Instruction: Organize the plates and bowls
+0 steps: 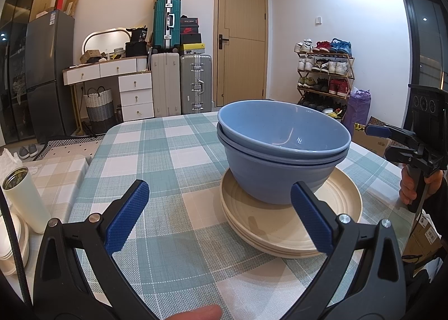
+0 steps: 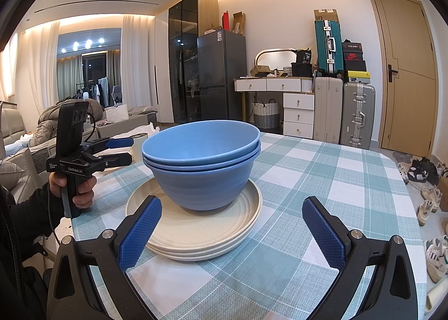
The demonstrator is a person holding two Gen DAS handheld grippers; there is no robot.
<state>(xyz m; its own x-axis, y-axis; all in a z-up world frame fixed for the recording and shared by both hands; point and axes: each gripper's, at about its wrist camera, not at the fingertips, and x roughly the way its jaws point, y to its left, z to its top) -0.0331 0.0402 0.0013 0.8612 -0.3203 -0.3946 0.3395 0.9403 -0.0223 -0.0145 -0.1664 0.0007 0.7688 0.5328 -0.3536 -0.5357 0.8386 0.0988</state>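
Three nested blue bowls stand on a stack of three cream plates on the checked table. My left gripper is open and empty, a little back from the stack, which lies toward its right finger. My right gripper is open and empty; its left finger overlaps the plates' near rim in the view. Each gripper also shows in the other view, held at the table's side: the right, the left.
A white cup and stacked white dishes stand on a side surface at left. Suitcases, a drawer desk, a fridge, a shoe rack and a door line the room behind.
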